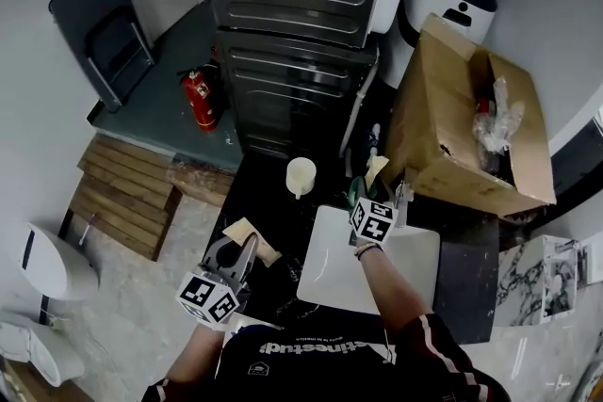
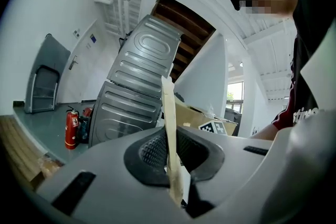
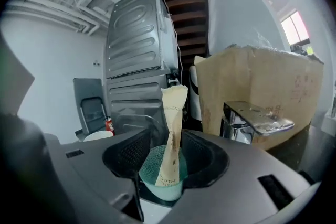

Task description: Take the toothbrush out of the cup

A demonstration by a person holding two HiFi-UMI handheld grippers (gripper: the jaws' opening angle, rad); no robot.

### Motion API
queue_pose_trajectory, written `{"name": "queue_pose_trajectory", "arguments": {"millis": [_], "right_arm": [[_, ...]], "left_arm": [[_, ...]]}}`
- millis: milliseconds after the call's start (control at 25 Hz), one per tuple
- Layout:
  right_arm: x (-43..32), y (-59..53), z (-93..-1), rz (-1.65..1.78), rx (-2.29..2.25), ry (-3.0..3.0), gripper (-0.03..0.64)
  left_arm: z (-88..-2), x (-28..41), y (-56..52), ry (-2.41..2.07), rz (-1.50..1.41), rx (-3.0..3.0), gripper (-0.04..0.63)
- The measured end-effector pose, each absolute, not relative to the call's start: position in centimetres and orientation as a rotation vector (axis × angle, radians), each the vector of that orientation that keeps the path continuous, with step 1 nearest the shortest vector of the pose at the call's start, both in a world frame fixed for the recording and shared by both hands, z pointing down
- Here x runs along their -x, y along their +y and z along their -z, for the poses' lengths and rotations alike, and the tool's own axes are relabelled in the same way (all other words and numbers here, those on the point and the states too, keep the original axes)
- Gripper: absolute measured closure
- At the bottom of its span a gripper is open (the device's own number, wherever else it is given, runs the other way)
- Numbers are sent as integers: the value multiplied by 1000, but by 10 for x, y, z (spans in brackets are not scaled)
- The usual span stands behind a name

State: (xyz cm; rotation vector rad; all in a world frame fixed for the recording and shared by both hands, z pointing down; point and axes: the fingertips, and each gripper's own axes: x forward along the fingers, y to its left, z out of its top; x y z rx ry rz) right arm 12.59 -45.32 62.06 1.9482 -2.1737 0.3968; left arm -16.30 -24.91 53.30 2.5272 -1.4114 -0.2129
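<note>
Left claw [image 1: 243, 254] pinched narrow on paper packet [image 2: 169, 113], packet upright. Right claw [image 3: 165, 155] jaws apart, flanking green cup [image 3: 152, 178] at white sink [image 1: 330, 268] edge. Wrapped toothbrush [image 3: 173, 107] stands in cup, faucet [image 3: 257, 123] nearby.

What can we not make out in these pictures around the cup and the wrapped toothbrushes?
Toothbrushes: sealed inside the wrapper in the green cup (right gripper view) and the held wrapper (left gripper view).
Wrapper print: right gripper view, too small.
Cardboard box contents: head view, mostly behind its wall.
Fire extinguisher label: head view, too small.
</note>
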Motion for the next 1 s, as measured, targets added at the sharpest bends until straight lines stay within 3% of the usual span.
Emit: {"name": "queue_pose_trajectory", "arguments": {"millis": [160, 320, 560, 1000], "right_arm": [[-131, -463, -624, -438, -1970, -2142, 427], [-132, -460, -620, -389, -1957, -2127, 561], [-134, -449, -592, -287, -1952, -2179, 572], [-140, -383, -452, 43, -1996, -2430, 574]], "left_arm": [[-537, 173, -245, -1428, 224, -2496, 557], [-537, 176, -244, -1433, 231, -2483, 557], [-530, 163, -246, -1390, 250, -2523, 557], [-518, 115, -258, -1267, 249, -2623, 557]]}}
